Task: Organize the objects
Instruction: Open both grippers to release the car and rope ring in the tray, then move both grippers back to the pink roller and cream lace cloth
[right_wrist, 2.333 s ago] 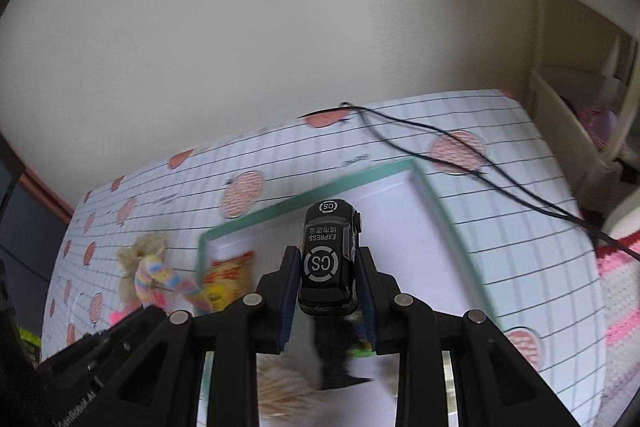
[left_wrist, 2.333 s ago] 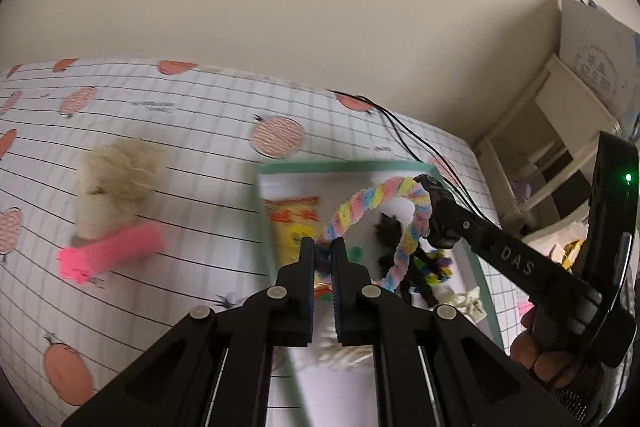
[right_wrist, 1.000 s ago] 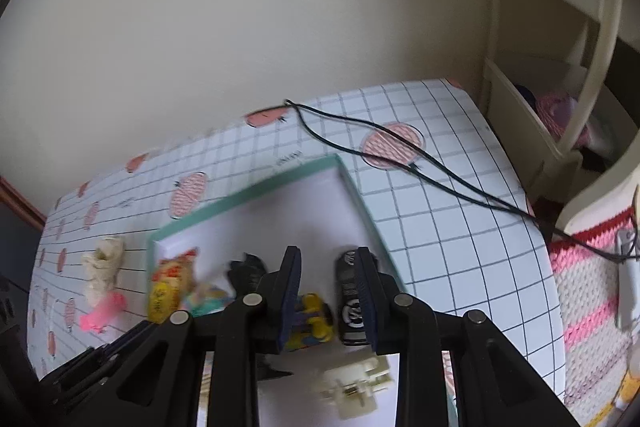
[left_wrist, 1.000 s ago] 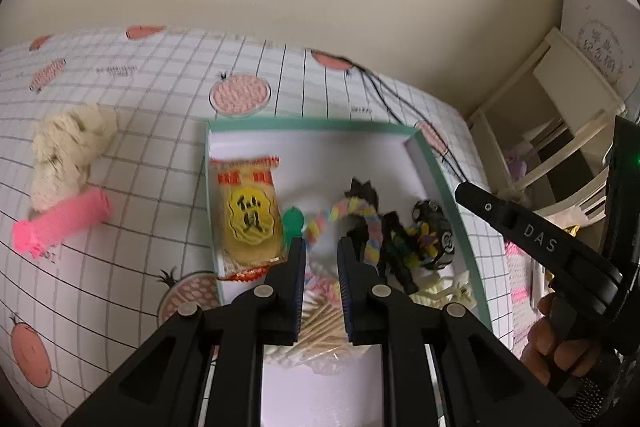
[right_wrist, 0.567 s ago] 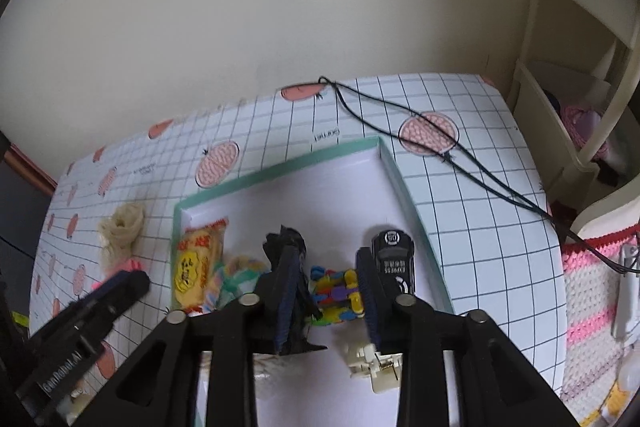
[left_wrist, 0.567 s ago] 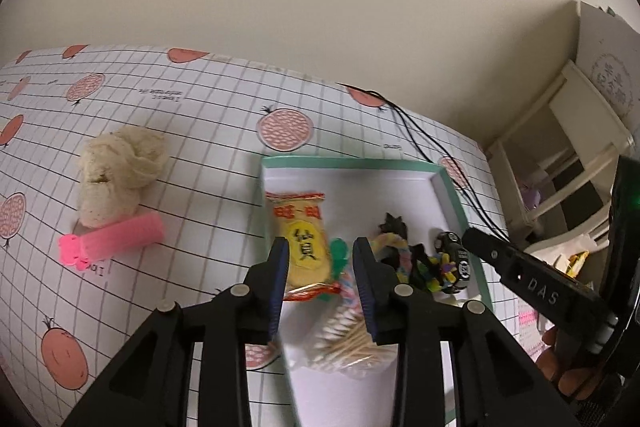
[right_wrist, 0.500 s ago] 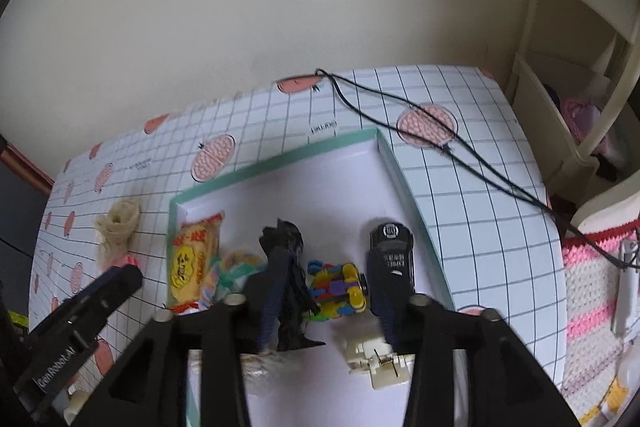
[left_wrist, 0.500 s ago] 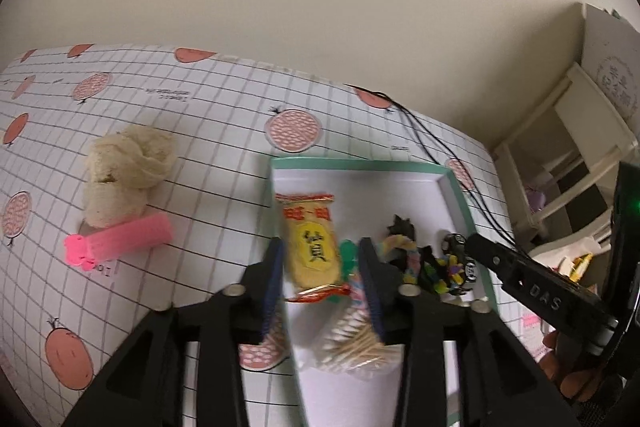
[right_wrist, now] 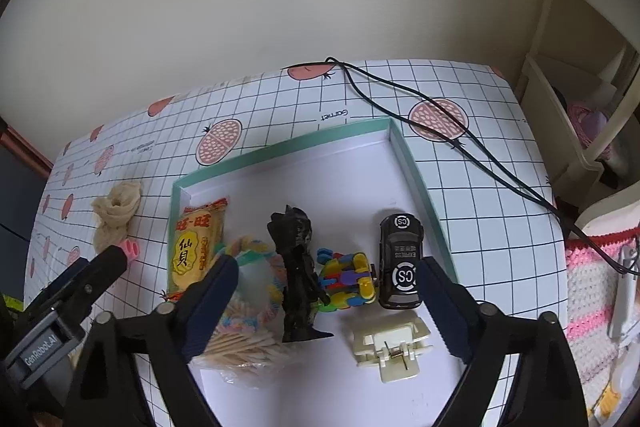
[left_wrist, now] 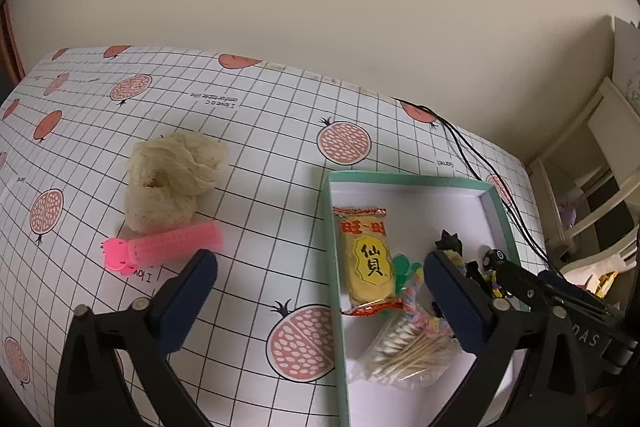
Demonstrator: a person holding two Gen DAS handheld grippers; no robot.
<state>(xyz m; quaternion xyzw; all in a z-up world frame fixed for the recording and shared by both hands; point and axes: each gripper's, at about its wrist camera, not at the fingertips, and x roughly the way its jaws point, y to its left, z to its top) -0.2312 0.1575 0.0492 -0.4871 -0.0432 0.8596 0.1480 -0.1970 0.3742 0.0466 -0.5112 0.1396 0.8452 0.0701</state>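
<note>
Now both tongs, the left gripper (left_wrist: 320, 291) and right gripper (right_wrist: 328, 287), have let go and gape wide, so the rope toy (right_wrist: 256, 251) and black car (right_wrist: 400, 259) lie below them in the green box (right_wrist: 420, 187), leaving the pink roller (left_wrist: 164, 247).

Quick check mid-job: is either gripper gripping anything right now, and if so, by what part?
Nothing is held. The left gripper and right gripper are both wide open and empty; the black toy car lies in the green-rimmed box.
</note>
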